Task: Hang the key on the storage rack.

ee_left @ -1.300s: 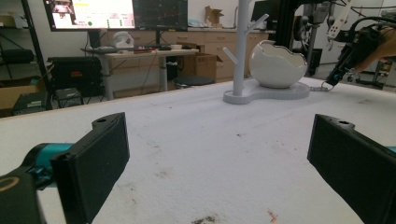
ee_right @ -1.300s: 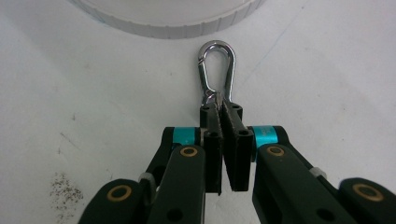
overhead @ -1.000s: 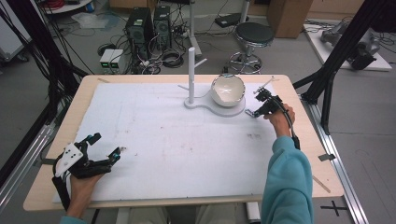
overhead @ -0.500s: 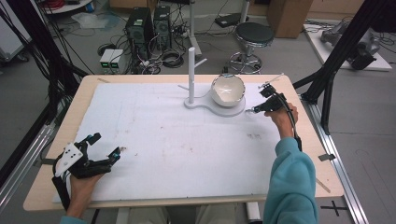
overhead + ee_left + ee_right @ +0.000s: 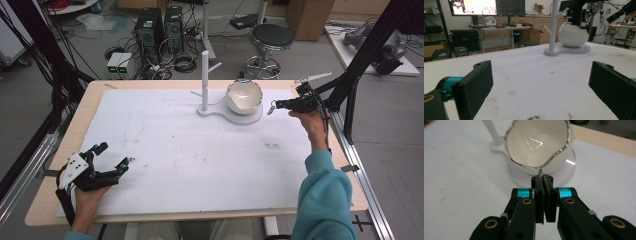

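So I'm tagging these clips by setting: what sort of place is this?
Probably a lab or workshop, not a home: desktop computers and loose cables on the floor, wall monitors over workbenches, black frame struts beside the table.

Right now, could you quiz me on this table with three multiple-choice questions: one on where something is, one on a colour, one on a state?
1. Where is the bowl?
A. on the white stand
B. on the stool
C. on the floor

2. What colour is the person's sleeve?
A. red
B. teal
C. yellow

3. How is the left gripper?
A. shut
B. open
C. shut on the bowl

Answers: 1 A, it sits on the stand's base beside the post. 2 B, teal in the high view. 3 B, its jaws stand wide apart.
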Tool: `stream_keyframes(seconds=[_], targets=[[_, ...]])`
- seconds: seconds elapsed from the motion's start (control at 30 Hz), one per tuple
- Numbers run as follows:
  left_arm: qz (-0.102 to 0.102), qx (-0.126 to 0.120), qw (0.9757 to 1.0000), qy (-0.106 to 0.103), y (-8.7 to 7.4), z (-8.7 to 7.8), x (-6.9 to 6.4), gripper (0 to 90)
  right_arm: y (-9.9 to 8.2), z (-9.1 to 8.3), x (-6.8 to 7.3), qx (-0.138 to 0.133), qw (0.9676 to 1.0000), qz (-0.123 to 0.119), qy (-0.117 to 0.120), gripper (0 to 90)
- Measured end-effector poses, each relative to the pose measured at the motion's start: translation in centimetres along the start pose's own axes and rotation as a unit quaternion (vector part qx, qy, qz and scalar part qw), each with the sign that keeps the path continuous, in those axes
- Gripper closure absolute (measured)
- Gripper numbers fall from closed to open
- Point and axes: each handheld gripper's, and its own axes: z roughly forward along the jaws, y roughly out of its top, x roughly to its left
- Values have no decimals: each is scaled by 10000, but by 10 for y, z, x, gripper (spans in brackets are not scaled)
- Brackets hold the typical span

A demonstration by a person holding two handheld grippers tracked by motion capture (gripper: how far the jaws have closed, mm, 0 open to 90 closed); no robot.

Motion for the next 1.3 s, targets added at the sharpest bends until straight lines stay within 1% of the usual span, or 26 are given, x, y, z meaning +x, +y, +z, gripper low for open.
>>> stream_keyframes(seconds=[0.03,0.07,0.13,0.17,0.2,0.27,0.37,0.4,0.47,0.57,0.67,0.77,0.87,1.0,1.03,1.1,1.17,1.2,1.27,1.3], targets=[[-6,1,10000,-1,0,0,0,60,3,-3,3,-43,10000,0,73,893],[-14,-3,10000,-4,0,0,0,60,6,-5,5,-159,9998,-100,99,893],[-21,-2,10000,-2,0,0,0,60,14,-9,10,-386,9988,-162,270,893],[-10,6,10000,-3,0,0,0,60,17,-11,13,-484,9982,-192,310,893],[-10,3,10000,-4,0,0,0,60,21,-12,15,-553,9974,-229,393,893],[-14,0,10000,-8,0,0,0,60,29,-14,20,-662,9962,-313,467,893],[-6,8,10000,-8,0,0,0,60,37,-17,25,-937,9926,-359,688,893],[-13,4,10000,-6,0,0,0,60,40,-17,27,-985,9916,-358,762,893],[-12,5,10000,-8,0,0,0,60,44,-18,30,-1035,9906,-403,804,893],[-29,4,10000,-14,0,0,0,60,53,-18,36,-1093,9888,-508,878,893],[-29,6,10000,-14,0,1,0,60,62,-15,46,-1131,9866,-677,958,893],[-29,10,10000,-16,0,0,0,60,72,-11,57,-1071,9854,-790,1062,893],[-32,8,10000,-20,0,1,0,60,81,-5,67,-1076,9831,-914,1168,892],[-29,7,10000,-20,0,0,0,60,92,5,79,-1041,9810,-1056,1252,892],[-30,7,10000,-19,0,1,0,60,94,7,81,-1015,9808,-1051,1288,892],[-28,14,10000,-19,0,0,1,60,100,12,87,-963,9802,-1119,1316,892],[-30,15,10000,-19,0,0,1,60,101,14,88,-959,9799,-1127,1339,892],[-28,14,10000,-20,0,0,1,60,105,21,93,-925,9791,-1167,1388,892],[-31,12,10000,-22,0,0,1,60,107,27,97,-904,9777,-1189,1477,892],[-43,6,10000,-17,0,0,1,60,109,31,98,-888,9774,-1236,1469,892]])
